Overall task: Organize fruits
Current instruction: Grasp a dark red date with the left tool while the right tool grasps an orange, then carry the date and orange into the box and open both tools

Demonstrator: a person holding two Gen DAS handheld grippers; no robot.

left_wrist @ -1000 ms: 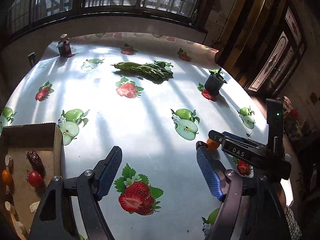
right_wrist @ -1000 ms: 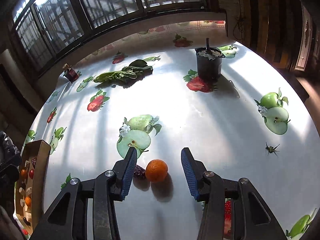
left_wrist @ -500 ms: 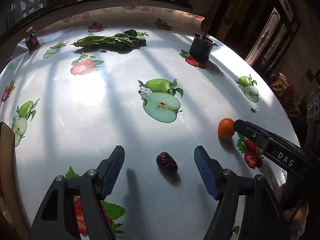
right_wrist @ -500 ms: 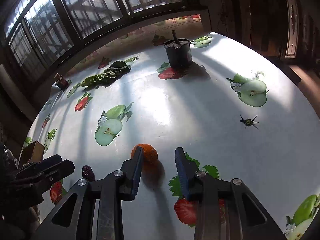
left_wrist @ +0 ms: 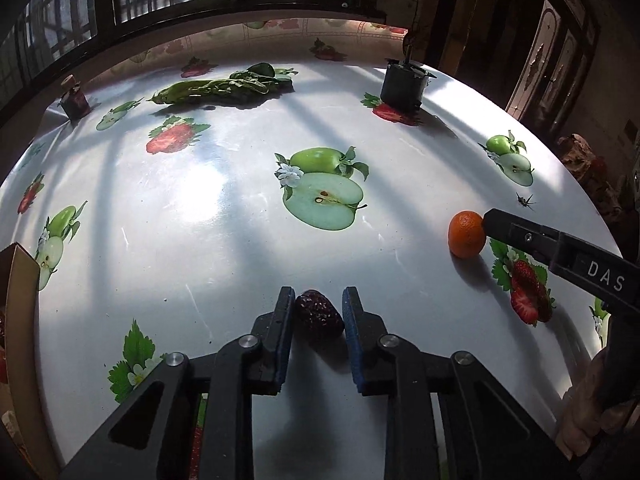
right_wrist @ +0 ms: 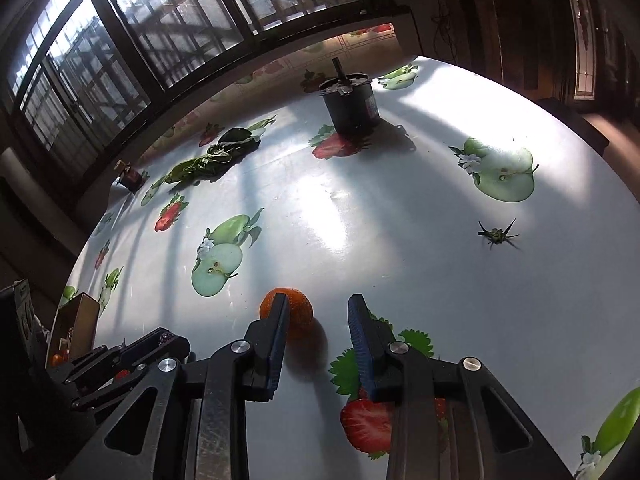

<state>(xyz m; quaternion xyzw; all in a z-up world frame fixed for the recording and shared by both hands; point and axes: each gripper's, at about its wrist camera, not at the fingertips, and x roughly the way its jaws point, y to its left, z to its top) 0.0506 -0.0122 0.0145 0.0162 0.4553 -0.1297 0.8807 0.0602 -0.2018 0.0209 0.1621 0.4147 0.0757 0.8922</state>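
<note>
The dried date point(left_wrist: 319, 313) is lying on the table point(left_wrist: 224, 240) between the left gripper point(left_wrist: 319, 306)'s 2 closing fingers, nearly pinched, while the right gripper point(right_wrist: 318, 312), half spread, is nudging the orange point(right_wrist: 294, 312) off-centre, needing recentring before squeezing.
</note>
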